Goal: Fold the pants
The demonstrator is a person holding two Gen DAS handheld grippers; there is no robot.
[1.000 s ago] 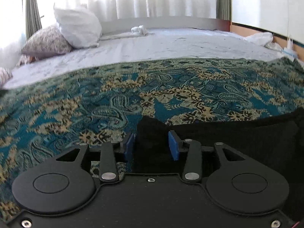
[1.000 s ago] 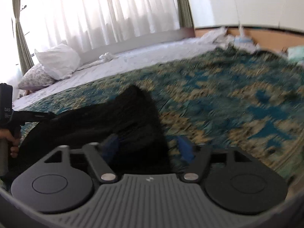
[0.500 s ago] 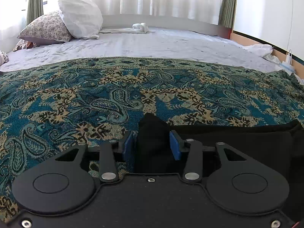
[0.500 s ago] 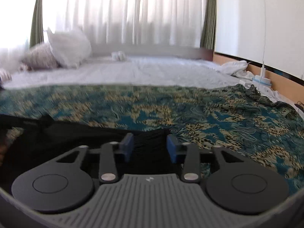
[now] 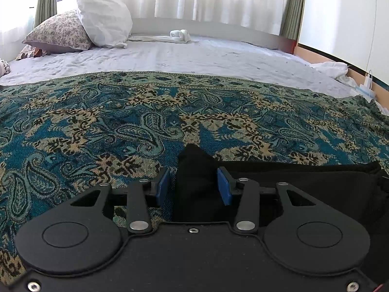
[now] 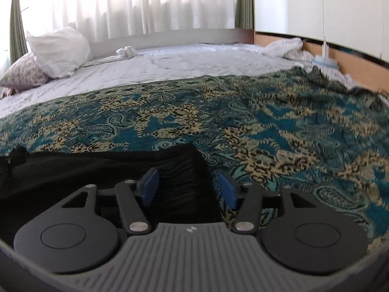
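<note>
Black pants [image 5: 304,182] lie on a teal paisley blanket [image 5: 121,121] spread over the bed. In the left wrist view a corner of the pants [image 5: 194,160] stands up between the blue pads of my left gripper [image 5: 193,186], whose jaws stand apart from the cloth. In the right wrist view the pants [image 6: 85,172] stretch to the left, and their right corner [image 6: 187,170] lies between the pads of my right gripper [image 6: 188,189], which also stand apart with a gap on the right side. Both grippers sit low over the blanket.
Beyond the blanket [image 6: 267,121] lies a white sheet [image 5: 194,56]. A white pillow [image 5: 104,22] and a patterned pillow [image 5: 58,32] rest at the back left. A rolled white cloth [image 5: 180,35] lies by the headboard. Crumpled white fabric [image 6: 284,47] lies by the right wall.
My right gripper swung round to face the headboard; its jaws narrowed on the pants corner, then widened. The left gripper tilted level and its pads parted slightly around the pants corner.
</note>
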